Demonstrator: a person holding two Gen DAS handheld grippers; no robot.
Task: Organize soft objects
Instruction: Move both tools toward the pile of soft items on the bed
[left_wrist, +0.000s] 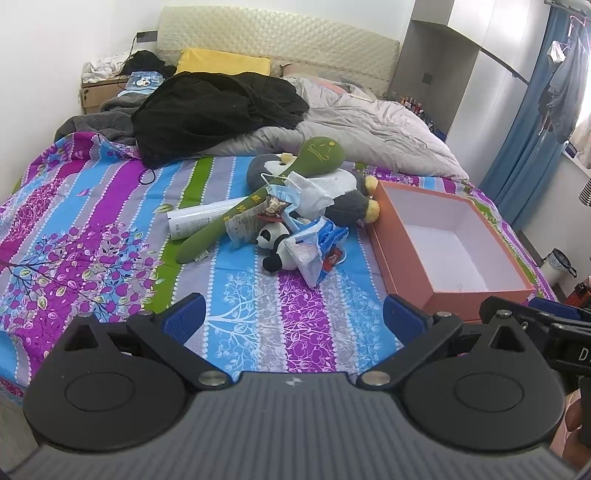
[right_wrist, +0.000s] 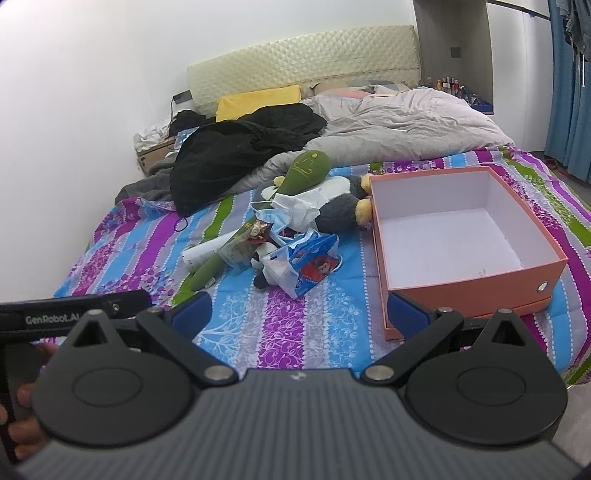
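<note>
While the orange box (right_wrist: 476, 291) is sitting empty, nothing is sorted yet. Plush pile (left_wrist: 314, 192) is lying beside it on the bed (left_wrist: 110, 229); left gripper (left_wrist: 293, 319) and right gripper (right_wrist: 299, 314) are hovering, fingers spread, holding nothing.

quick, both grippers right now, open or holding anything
Left gripper: open, holding nothing, over the bed.
Right gripper: open, holding nothing, beside the box.

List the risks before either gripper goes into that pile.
1. The face mask is draped over the green plush bat, and its loops may drag neighbours along.
2. The hard white tube lies under the bat and could get swept into the orange box.
3. The panda is half buried under the tissue pack, so a clean grasp looks doubtful.
</note>
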